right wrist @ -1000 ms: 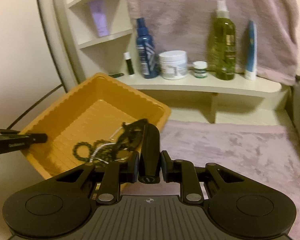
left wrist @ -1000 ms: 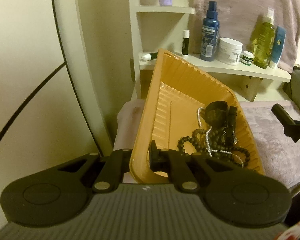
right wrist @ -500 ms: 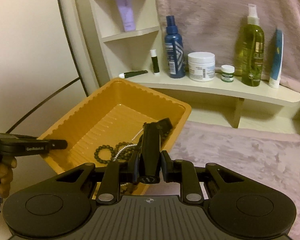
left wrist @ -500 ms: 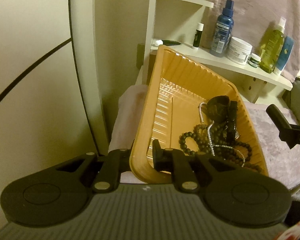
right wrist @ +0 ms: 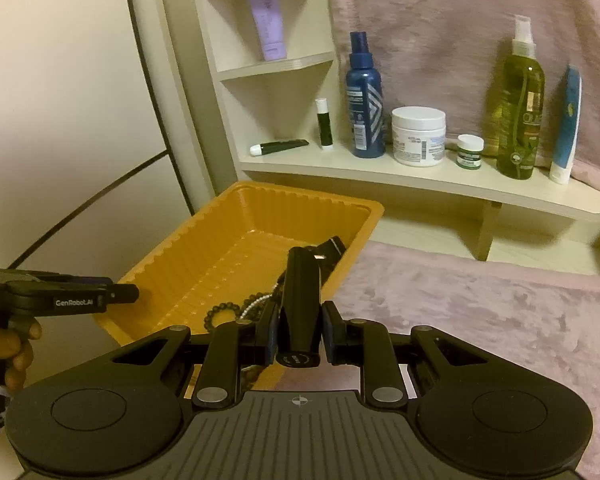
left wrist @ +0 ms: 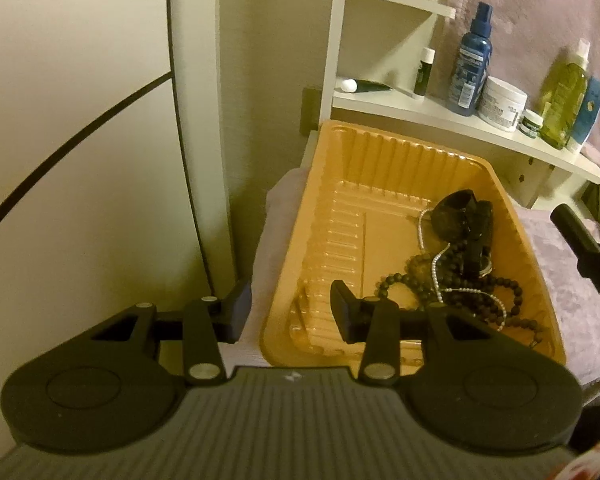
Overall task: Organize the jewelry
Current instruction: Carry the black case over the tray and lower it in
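Sitting on the pink blanket [right wrist: 480, 320], the orange tray [left wrist: 340, 208] holds a tangle of dark bead strands [left wrist: 460, 280], a pearl string [left wrist: 436, 264] and a black pouch [left wrist: 454, 216] along its right side. The left hand-held gripper [left wrist: 286, 312] straddles the tray's near left wall, its jaws just having opened, the pads clear of the plastic. The right hand-held gripper [right wrist: 298, 334] clamps a black tube-shaped thing [right wrist: 300, 300] just at the tray's near right corner. Beyond the tray, a shelf [right wrist: 420, 176] carries bottles and jars.

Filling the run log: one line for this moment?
left hand-held gripper: just opened, astride orange tray wall | right hand-held gripper: shut on black cylinder | beads: in tray
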A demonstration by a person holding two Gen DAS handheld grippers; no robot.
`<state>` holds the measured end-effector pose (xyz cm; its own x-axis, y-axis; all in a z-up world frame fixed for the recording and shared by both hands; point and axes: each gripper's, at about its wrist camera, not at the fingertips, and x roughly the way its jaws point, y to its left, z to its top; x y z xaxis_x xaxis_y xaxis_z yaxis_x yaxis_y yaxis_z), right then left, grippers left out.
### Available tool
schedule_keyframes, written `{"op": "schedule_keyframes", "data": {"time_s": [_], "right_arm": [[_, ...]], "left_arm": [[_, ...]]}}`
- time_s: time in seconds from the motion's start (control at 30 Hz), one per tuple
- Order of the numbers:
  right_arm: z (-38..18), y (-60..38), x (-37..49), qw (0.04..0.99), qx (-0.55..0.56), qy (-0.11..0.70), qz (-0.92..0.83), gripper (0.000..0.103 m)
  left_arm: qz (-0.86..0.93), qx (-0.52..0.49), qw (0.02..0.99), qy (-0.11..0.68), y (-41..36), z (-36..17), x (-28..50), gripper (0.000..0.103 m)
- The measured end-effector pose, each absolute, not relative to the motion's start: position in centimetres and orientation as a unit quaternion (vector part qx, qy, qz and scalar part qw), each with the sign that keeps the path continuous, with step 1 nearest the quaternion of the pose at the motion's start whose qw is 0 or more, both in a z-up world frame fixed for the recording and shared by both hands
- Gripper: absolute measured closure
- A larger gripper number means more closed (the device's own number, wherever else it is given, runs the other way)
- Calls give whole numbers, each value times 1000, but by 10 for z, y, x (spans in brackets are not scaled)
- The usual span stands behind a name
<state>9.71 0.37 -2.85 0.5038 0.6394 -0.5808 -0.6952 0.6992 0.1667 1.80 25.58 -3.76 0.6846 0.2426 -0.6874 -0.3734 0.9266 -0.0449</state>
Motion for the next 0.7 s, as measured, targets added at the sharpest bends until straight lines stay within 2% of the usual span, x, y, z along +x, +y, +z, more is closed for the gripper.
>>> {"op": "schedule_keyframes", "data": {"time_s": [0.3,0.4,0.53,0.7], "right_arm": [[-32,20,102,849,-27,339,404,80],[-36,28,108,836,-9,361,412,80],[-41,40,112,826,-8,377,418,80],[-49,48,116,820,-5,390,420,80]], "left_arm": [[168,-74,923,337,250,-19,11,61],[165,-67,926,333,247,-15,10,56],[159,-61,928,330,244,-13,10,41],[152,-60,929,332,241,-15,9,35]]}}
